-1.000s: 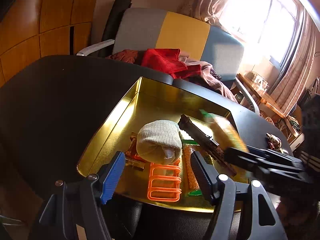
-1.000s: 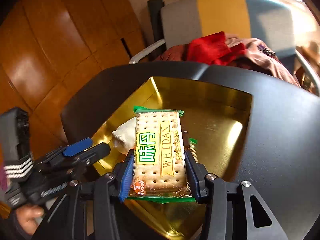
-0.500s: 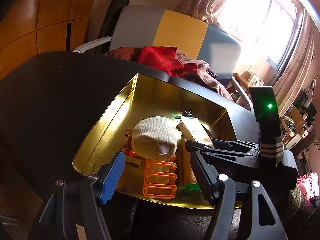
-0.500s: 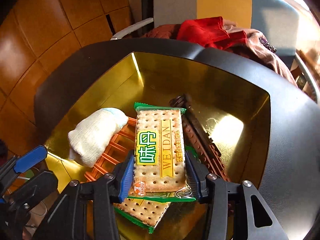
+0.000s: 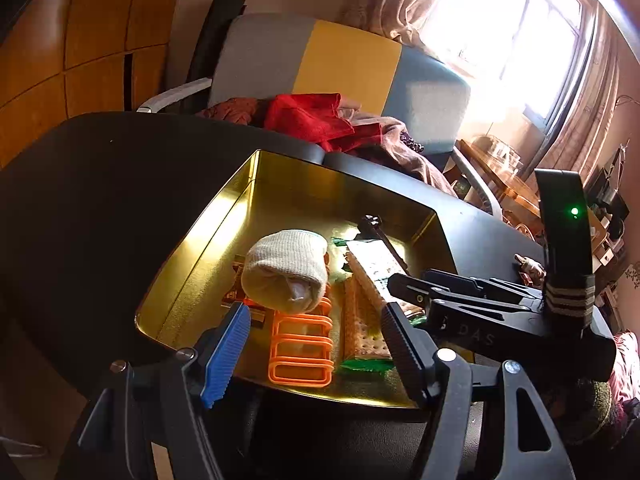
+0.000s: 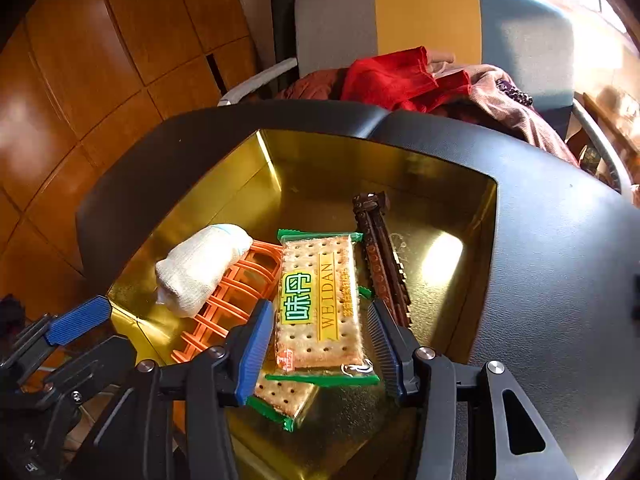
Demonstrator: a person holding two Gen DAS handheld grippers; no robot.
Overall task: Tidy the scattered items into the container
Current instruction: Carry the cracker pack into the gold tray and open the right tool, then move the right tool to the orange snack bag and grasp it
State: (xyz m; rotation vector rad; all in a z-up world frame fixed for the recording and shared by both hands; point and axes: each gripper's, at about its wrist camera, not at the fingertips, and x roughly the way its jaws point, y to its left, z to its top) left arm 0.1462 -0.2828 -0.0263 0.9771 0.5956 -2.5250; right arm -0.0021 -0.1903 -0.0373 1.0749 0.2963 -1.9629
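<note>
Cracker pack (image 6: 318, 304) sits in the gold tray (image 6: 452, 184), on top of a 2nd cracker pack (image 6: 280, 396), between my right gripper (image 6: 318, 342) fingers; a gap shows on each side, so no squeeze. My left gripper (image 5: 316, 356) is spread wide and holding nothing, at the tray's near rim. Rolled white sock (image 5: 286, 276) lies on the orange rack (image 5: 302, 350). Only the right wrist view shows the brown bar (image 6: 380, 256) full length; the left wrist view alone shows the window (image 5: 516, 36).
</note>
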